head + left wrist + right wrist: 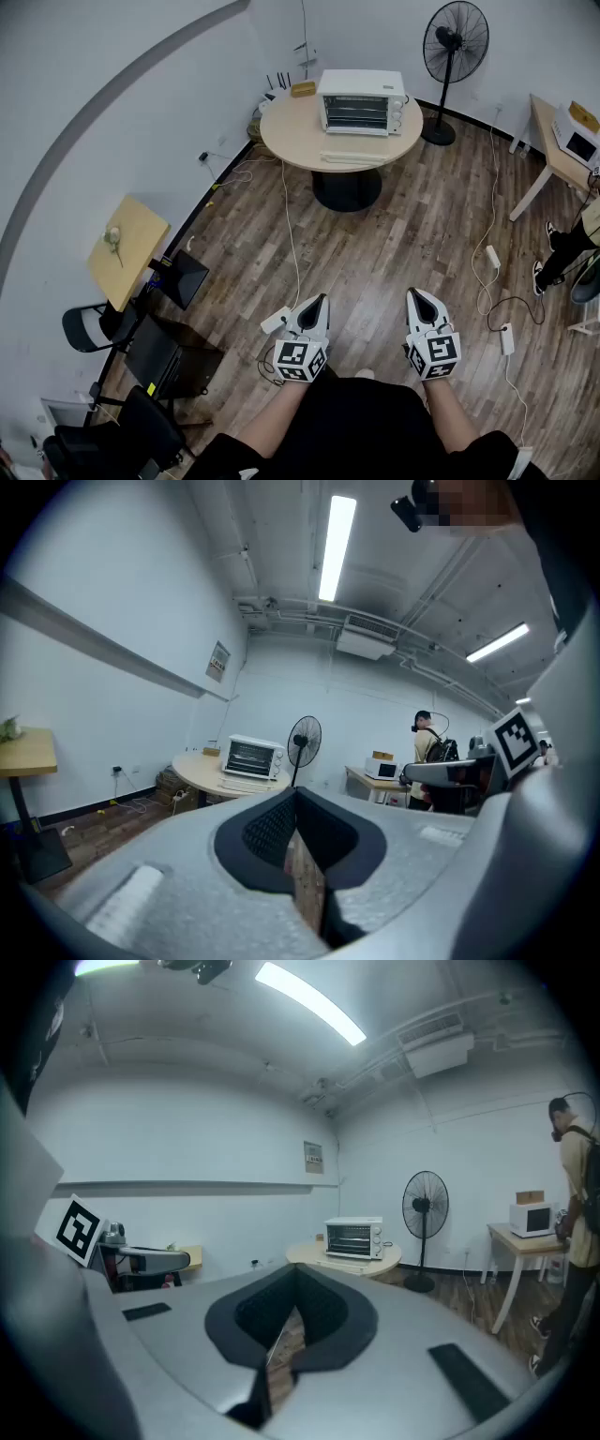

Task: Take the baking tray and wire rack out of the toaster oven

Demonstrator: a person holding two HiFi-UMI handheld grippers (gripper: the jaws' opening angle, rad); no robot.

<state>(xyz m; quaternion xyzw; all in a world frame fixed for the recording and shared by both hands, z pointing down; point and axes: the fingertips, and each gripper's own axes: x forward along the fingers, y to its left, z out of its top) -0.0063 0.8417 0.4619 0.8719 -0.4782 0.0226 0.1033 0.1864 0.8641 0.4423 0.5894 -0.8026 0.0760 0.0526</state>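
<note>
Left gripper (320, 300) and right gripper (416, 294), held side by side at 6 o'clock over the person's lap, both aimed toward 12 o'clock; fingers of each pressed together with nothing between them, marker cubes facing the camera. Wooden floor (394, 244) ahead of them, with a white power strip (274, 322) just beside the left gripper at 9 o'clock and loose white cables running toward 12. Toaster oven (362, 101), white, door shut, standing on a round bench (291, 131) at 12 o'clock, well apart from both grippers; baking tray and wire rack not told apart behind its glass from here. Flat pale item (352, 157) on the same bench, just in front of the oven. Black standing fan (455, 42) at 1 o'clock. Second bench (553, 155) with a white appliance (574, 141) at 2 o'clock. Small yellow-topped bench (131, 248) at 9 o'clock; black chairs (94, 328) at 8.
</note>
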